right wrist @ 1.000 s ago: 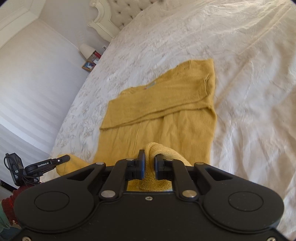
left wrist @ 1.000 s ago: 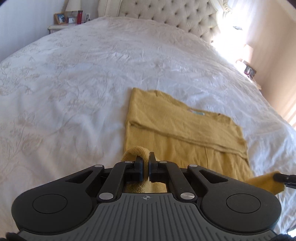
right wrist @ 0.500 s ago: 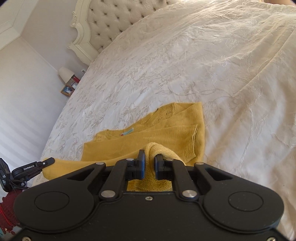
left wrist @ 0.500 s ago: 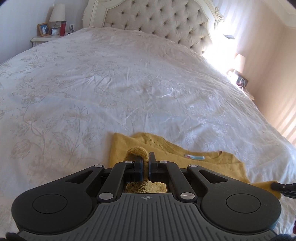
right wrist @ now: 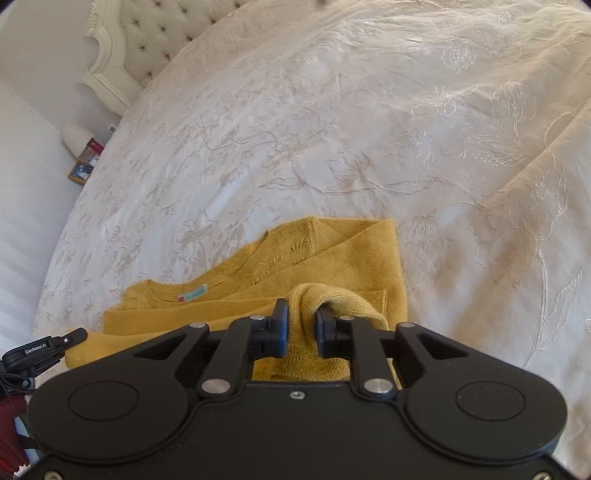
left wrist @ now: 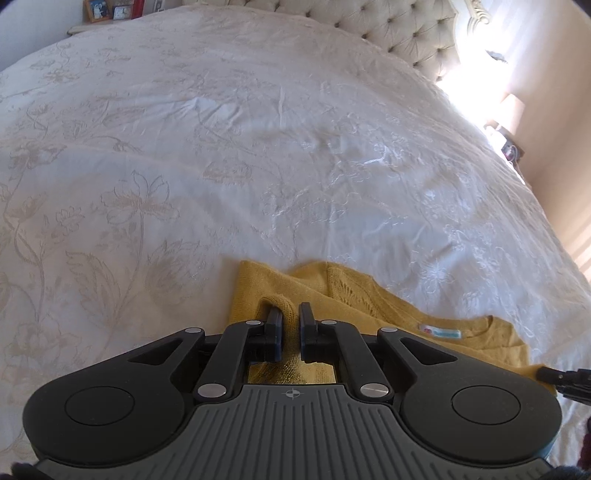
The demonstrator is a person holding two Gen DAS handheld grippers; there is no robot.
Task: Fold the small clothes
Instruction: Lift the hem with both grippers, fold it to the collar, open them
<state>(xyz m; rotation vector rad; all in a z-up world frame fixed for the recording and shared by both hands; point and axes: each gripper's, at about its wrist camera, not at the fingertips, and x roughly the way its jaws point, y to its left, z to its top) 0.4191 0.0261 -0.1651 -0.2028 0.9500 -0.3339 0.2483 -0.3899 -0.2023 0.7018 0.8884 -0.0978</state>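
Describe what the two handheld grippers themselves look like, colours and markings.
The left gripper is matte black with silver pivot screws, blue-edged finger pads and a grey ribbed body bearing a small crosshair mark. The right gripper matches it, but its body is smooth black.

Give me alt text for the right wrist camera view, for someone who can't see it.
The right gripper pinches a fold of a mustard-yellow knit top lying on a white embroidered bedspread. The neck label shows at left, and a tufted headboard stands at the far end.
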